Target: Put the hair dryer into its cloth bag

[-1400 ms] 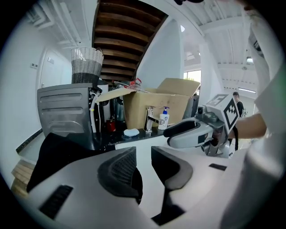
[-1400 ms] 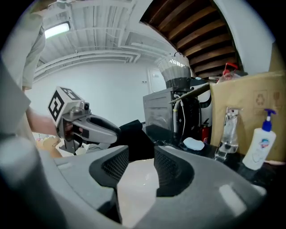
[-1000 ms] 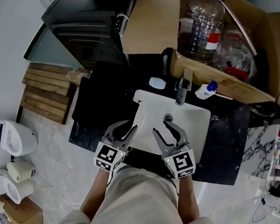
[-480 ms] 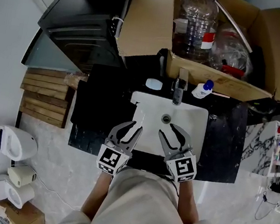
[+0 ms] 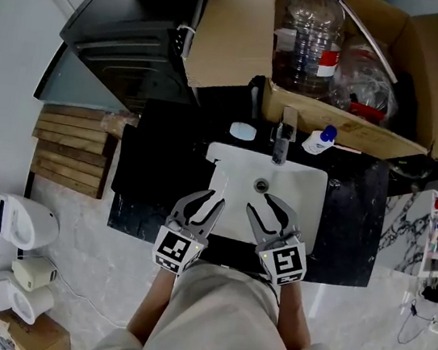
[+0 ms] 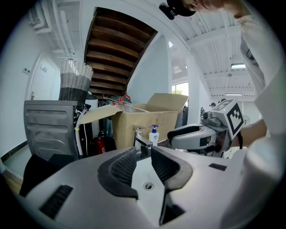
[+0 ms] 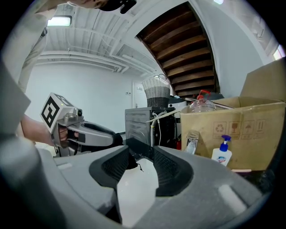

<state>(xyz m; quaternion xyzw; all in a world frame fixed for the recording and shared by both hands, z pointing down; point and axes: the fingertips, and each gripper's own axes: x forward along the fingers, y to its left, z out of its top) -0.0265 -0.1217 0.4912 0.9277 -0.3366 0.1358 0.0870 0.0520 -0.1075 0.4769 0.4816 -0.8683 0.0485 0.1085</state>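
I see no hair dryer in any view. A dark, cloth-like shape (image 5: 154, 164) lies on the black counter left of the white sink (image 5: 314, 194); whether it is the bag I cannot tell. My left gripper (image 5: 208, 203) hovers over the sink's front edge, open, with only the drain showing between its jaws (image 6: 143, 154). Beside it my right gripper (image 5: 263, 208) is also open with nothing between its jaws (image 7: 142, 156). Each gripper appears in the other's view, level and side by side.
A tap (image 5: 284, 135) stands behind the sink, with a blue soap (image 5: 242, 131) and a pump bottle (image 5: 320, 140) on either side. Behind them is a cardboard box (image 5: 240, 35) holding plastic bottles. A dark appliance (image 5: 133, 43), wooden slats (image 5: 69, 144) and a toilet (image 5: 1, 215) are to the left.
The head view has shifted slightly. Both grippers stay almost where they were over the sink's front edge, their jaws unchanged.
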